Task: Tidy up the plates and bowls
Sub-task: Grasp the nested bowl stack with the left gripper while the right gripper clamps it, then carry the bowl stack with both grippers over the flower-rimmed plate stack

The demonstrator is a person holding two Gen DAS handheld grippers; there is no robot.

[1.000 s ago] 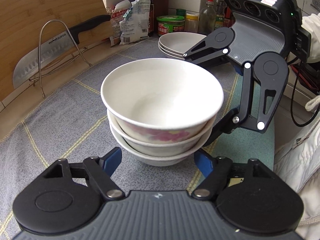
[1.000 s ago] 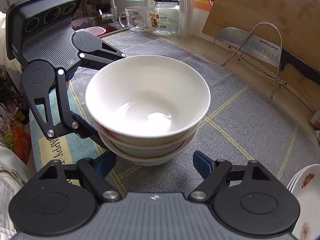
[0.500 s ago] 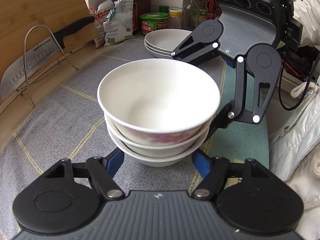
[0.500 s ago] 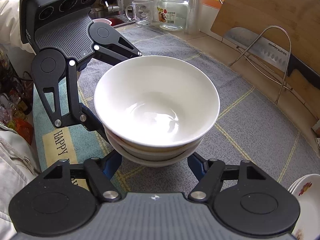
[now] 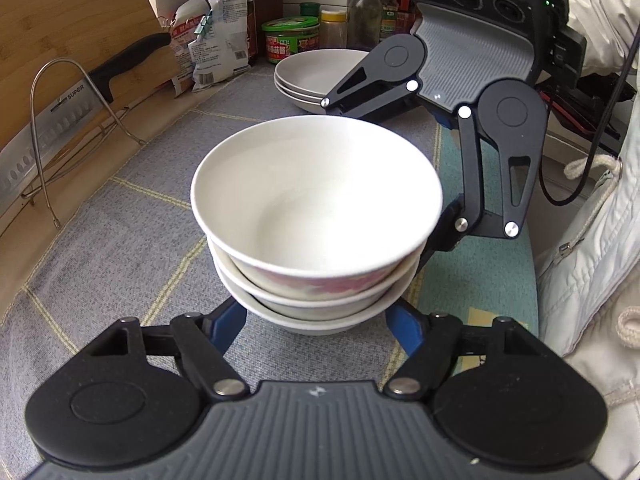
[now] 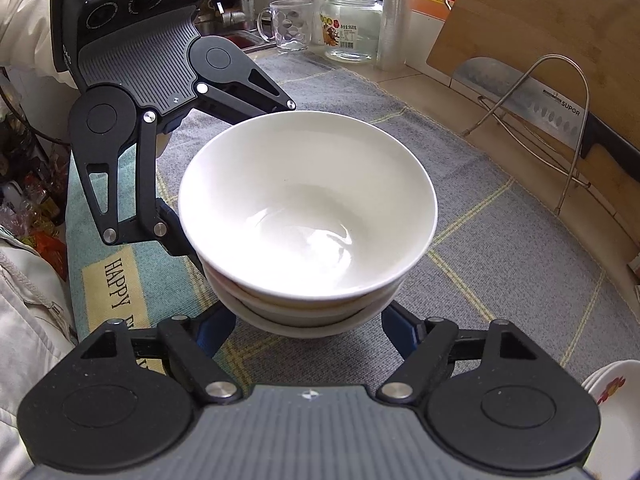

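A stack of three white bowls point(image 5: 316, 216) stands on the grey cloth mat; the top bowl has a pink flower pattern outside. It also shows in the right wrist view point(image 6: 308, 216). My left gripper point(image 5: 316, 320) is open, its blue fingers on either side of the bottom bowl. My right gripper point(image 6: 308, 324) is open too and straddles the stack from the opposite side; it shows in the left wrist view point(image 5: 400, 184) behind the bowls. A stack of grey-white plates point(image 5: 316, 76) lies further back. A flowered plate point(image 6: 612, 400) is at the right wrist view's lower right edge.
A cleaver on a wire rack point(image 5: 60, 120) leans against a wooden board point(image 5: 72, 20) along the counter's back. Bottles, jars and snack bags point(image 5: 288, 40) stand behind the plates. A glass jar point(image 6: 352, 24) and mug point(image 6: 288, 28) stand near the sink. The person's white jacket point(image 5: 592, 240) is at the counter's edge.
Both grippers have closed in a little around the bowl stack and tilted slightly. The bowls have not moved on the mat.
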